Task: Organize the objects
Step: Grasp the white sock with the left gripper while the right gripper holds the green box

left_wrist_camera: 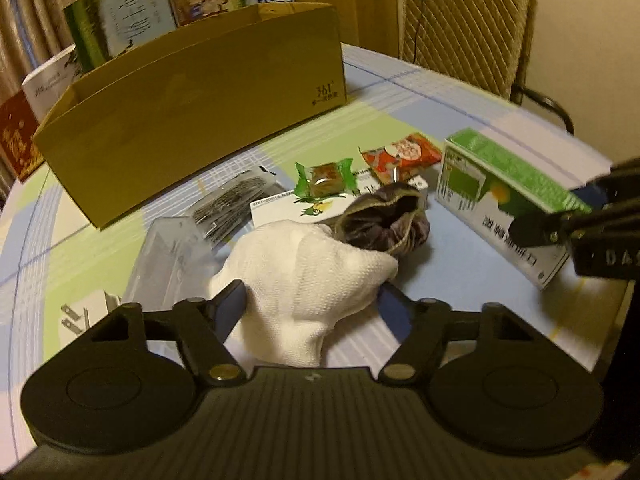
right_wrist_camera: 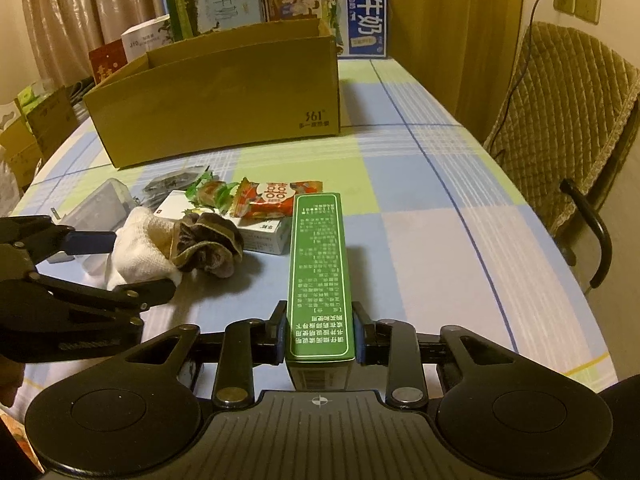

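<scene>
Gripping green box [right_wrist_camera: 319, 268]: right hand-held gripper [right_wrist_camera: 320, 338] | left hand-held gripper [left_wrist_camera: 312, 304] wide around white sock [left_wrist_camera: 304, 276] | checked tablecloth [right_wrist_camera: 420, 184]

The open box [right_wrist_camera: 224, 108] is matt brown cardboard. At its six o'clock lie a rough-knit white cloth [left_wrist_camera: 308, 264], a velvety dark scrunchie [right_wrist_camera: 210, 246], glossy crinkled snack wrappers [right_wrist_camera: 276, 200] and a clear plastic case [left_wrist_camera: 172, 256]. The green carton [right_wrist_camera: 318, 264] is smooth printed card; the counter [right_wrist_camera: 420, 184] wears checked fabric.

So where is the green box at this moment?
The green box sits clamped in the right gripper, just right of the dark scrunchie.
</scene>
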A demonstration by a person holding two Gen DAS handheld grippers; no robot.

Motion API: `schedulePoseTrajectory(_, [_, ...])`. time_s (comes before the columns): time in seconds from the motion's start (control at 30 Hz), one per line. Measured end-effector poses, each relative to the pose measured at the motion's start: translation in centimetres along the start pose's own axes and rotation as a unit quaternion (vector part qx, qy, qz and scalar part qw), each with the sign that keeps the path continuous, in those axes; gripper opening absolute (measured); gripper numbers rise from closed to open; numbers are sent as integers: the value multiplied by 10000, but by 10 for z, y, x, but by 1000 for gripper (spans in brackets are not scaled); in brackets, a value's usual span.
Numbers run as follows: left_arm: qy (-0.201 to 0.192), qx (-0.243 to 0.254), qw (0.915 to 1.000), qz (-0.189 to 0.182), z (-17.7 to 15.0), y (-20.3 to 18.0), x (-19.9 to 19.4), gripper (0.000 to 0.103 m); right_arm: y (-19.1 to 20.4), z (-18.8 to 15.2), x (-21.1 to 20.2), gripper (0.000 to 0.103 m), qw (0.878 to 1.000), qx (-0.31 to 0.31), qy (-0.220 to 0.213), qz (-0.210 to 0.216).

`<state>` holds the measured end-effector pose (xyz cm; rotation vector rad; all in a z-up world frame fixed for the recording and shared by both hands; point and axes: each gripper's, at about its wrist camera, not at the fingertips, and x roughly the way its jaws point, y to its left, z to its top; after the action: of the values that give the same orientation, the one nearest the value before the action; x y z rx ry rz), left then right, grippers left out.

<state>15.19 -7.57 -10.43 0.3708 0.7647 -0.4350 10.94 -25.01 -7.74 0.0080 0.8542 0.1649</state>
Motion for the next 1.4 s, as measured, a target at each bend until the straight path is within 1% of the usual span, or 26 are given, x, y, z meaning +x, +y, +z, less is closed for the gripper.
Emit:
schedulePoseTrajectory(0.03, [12,36,10000,32,0,-1,1,56,0,0,0,28,10000,8,5,0])
schedulePoseTrajectory(0.07, [15,38,10000,65,-1,-1,0,46,0,0,1,28,10000,-1,10,1])
schedulePoseTrajectory(0.1, [23,14,10000,84,-1,-1,-1,42,0,0,1,28,10000,-29,11,2])
schedulePoseTrajectory(0.17, [6,-76,9999,137,-1,0,-6,30,1,0,2,29,10000,-69,14,1])
schedulePoseTrajectory(0.27, [-64,-329,9994,105,-1,3,-18,26,0,1,2,36,10000,-73,10,36])
schedulePoseTrajectory(0.33, [-78,-568,9984,25,-3,5,-23,25,1,3,2,37,10000,-53,-5,46])
schedulePoseTrajectory(0.53, [-74,-1025,9947,-24,-6,9,-31,25,4,11,13,37,9999,-122,13,-18])
schedulePoseTrajectory(0.63, [-53,-1216,9926,-7,-6,12,-34,25,5,13,21,37,9998,-175,97,-50])
schedulePoseTrajectory(0.67, [-48,-1301,9915,-16,-6,14,-36,25,5,13,23,36,9997,-185,125,-58])
schedulePoseTrajectory(0.7, [-44,-1389,9903,-32,-6,15,-38,25,5,12,24,30,9997,-190,148,-59])
schedulePoseTrajectory(0.73, [-41,-1445,9895,-45,-7,16,-40,25,5,12,24,28,9996,-210,161,-79])
schedulePoseTrajectory(0.83, [-51,-1650,9862,-111,-9,20,-48,24,5,10,19,28,9996,-211,112,-116])
schedulePoseTrajectory(1.0, [-153,-1852,9826,-67,-8,23,-66,24,4,13,0,28,9998,-117,-89,-94])
schedulePoseTrajectory(1.2, [-349,-1923,9807,-8,-1,24,-91,24,9,21,-26,28,9995,-65,-317,65])
schedulePoseTrajectory(1.4, [-496,-1988,9788,19,4,25,-107,24,16,25,-41,27,9988,-111,-448,137])
